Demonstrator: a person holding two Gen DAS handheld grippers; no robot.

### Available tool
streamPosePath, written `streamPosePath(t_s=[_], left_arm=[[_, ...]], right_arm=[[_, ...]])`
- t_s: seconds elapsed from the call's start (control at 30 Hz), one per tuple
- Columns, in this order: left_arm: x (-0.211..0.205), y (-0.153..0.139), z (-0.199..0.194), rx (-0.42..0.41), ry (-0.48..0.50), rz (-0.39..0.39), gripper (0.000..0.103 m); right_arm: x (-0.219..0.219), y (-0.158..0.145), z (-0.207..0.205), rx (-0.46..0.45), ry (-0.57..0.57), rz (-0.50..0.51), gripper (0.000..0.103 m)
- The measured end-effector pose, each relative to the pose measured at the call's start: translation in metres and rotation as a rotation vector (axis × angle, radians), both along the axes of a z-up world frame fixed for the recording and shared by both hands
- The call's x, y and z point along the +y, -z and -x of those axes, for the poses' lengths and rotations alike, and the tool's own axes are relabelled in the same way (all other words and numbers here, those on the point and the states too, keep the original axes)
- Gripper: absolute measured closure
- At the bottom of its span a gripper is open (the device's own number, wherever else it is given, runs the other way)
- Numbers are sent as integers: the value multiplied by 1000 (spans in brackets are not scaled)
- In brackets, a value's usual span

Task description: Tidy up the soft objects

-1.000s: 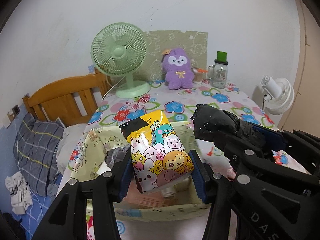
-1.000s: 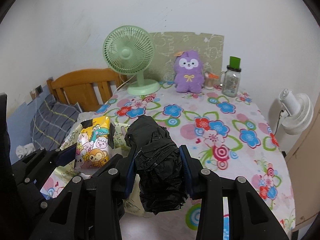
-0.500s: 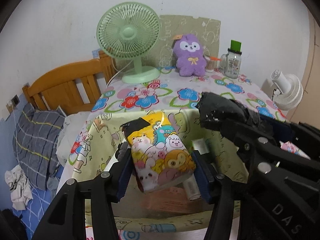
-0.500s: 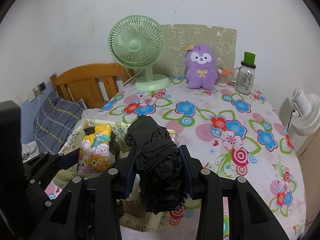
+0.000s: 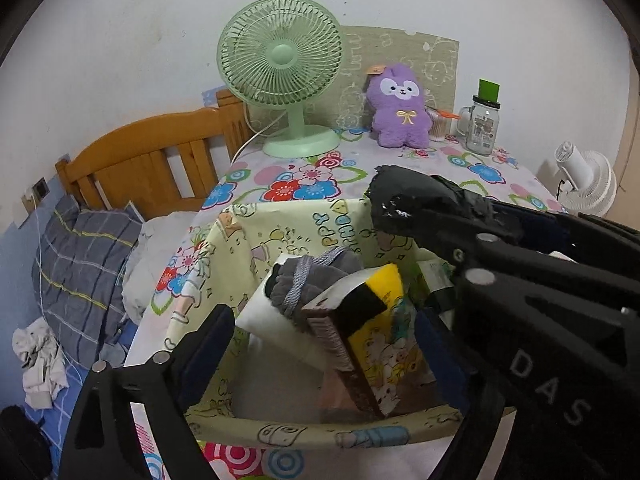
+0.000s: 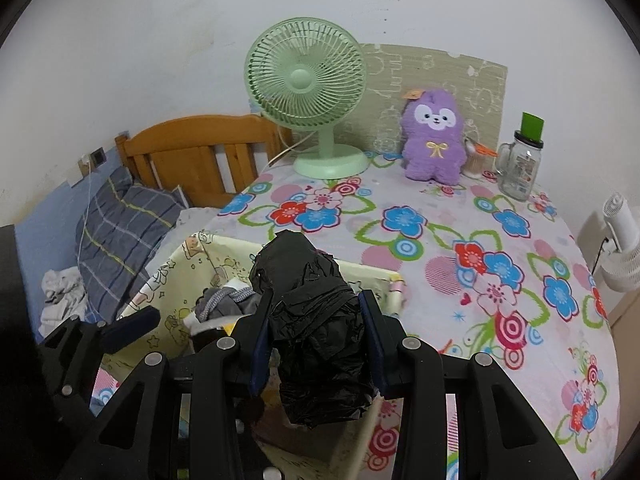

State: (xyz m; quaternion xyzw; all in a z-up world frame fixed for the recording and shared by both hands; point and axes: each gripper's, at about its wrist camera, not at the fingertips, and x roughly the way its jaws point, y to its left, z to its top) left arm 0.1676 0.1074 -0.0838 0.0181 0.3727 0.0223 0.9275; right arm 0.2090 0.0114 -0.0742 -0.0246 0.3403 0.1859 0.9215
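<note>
Our left gripper (image 5: 320,344) is standing spread, its jaws having just been opening, and the cartoon tissue pack (image 5: 380,344) that was pinched between them a second ago is now lying loose and tilted in the fabric bin (image 5: 280,224), against grey socks (image 5: 308,280). That is 1 soft item stowed. Our right gripper (image 6: 316,344) is still pinching the black plastic bundle (image 6: 312,320), hovering over the bin's near corner; we are judging it goes in next.
</note>
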Motion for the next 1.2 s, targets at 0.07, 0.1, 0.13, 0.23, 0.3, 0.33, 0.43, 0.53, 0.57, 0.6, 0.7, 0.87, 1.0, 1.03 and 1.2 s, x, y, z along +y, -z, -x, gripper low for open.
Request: streamPosePath(t_s=[0.07,0.1,0.13,0.23,0.3,0.33,0.43,0.53,0.57,0.6,0.7,0.87,1.0,1.03,1.2], left_arm=[[4,0,0,3,-10,-2,10],[5,0,-1,3,-14,-5,10],[7,0,-1,4,-17,-6,9],[12,0,-2,5,-25,7,8],[14,0,-3,5,-33,16,8],[16,-1,-4,8,-37,22,8],[17,-1,-4,10,-39,22,7],[16,-1,-3,5,-44,10,7],[16,-2,-4,5,-46,13,7],[15,-2,-4,7,-47,17,7],[11,-2,-5,11,-40,18,7],[0,-9,-1,-3,-23,9,7],[-8,-14,2,-13,-13,11,7],[-12,-15,3,-15,-8,12,7],[-26,-20,9,-33,15,-2,7]], right_arm=[[4,1,-1,5,-11,-2,59],[6,2,-2,8,-17,-6,59],[8,3,-3,12,-24,-10,59],[15,7,-5,23,-49,-14,58],[20,10,-7,34,-61,-13,56],[23,12,-8,46,-71,-10,54],[29,16,-11,56,-81,13,34],[28,16,-9,31,-62,28,18],[27,15,-9,30,-59,25,16],[26,15,-8,31,-59,24,14],[20,11,-6,19,-46,37,13],[9,4,-1,-3,-27,42,13],[-4,-1,5,-13,-9,32,13],[-7,-2,6,-15,-5,30,13],[-22,-8,14,-26,20,41,13]])
